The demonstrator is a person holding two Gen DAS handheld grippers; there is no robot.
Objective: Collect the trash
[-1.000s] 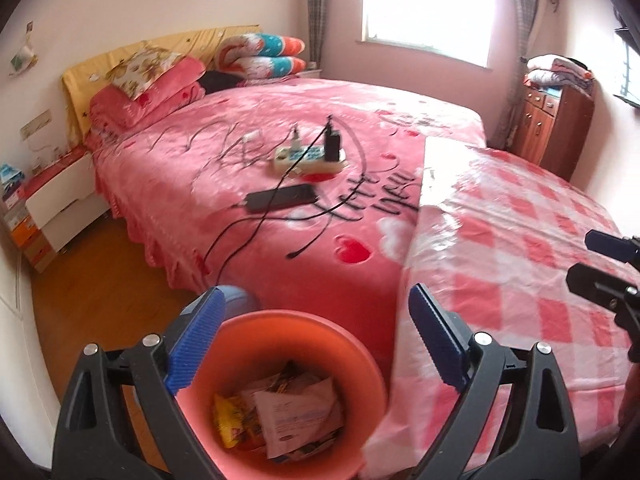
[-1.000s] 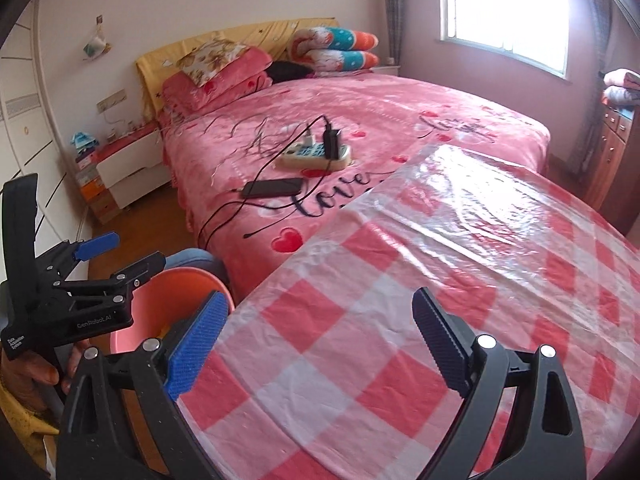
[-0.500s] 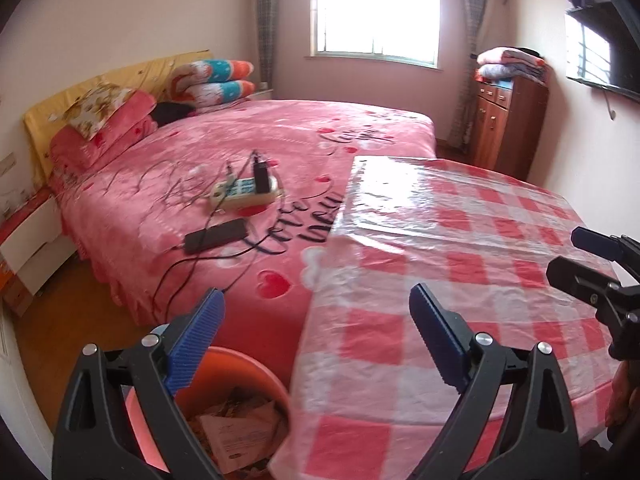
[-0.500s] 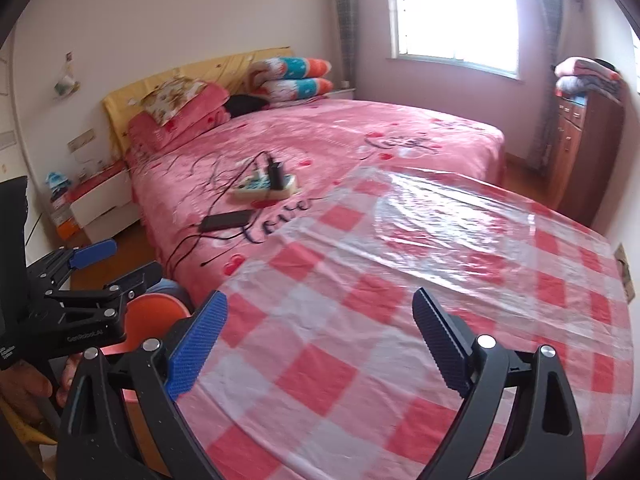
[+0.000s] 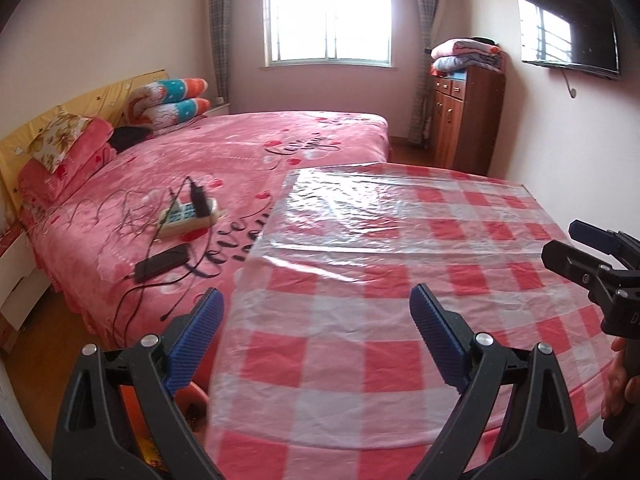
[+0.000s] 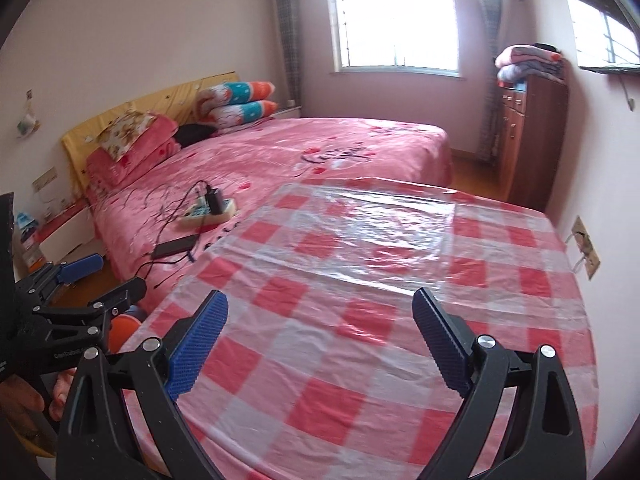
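Note:
My left gripper (image 5: 316, 308) is open and empty, held above the near left edge of the round table (image 5: 400, 280) with its red-and-white checked cloth under clear plastic. Only a sliver of the orange trash bucket (image 5: 192, 394) shows below the left finger, beside the table edge. My right gripper (image 6: 320, 312) is open too, with nothing between its fingers, over the table's near side. In the right wrist view the left gripper (image 6: 96, 280) shows at the far left, with the bucket's rim (image 6: 124, 330) behind it. No loose trash is visible on the tablecloth.
A bed with a pink cover (image 5: 240, 160) stands left of the table, carrying a power strip (image 5: 188, 216), a phone (image 5: 162, 262) and cables. A wooden dresser (image 5: 464, 120) with folded blankets stands by the right wall, under a wall-mounted TV (image 5: 568, 28). A white nightstand (image 6: 68, 228) is at the far left.
Both grippers have swung up and to the right, away from the orange bucket and over the table. The bucket with its paper trash has slid almost out of the left wrist view.

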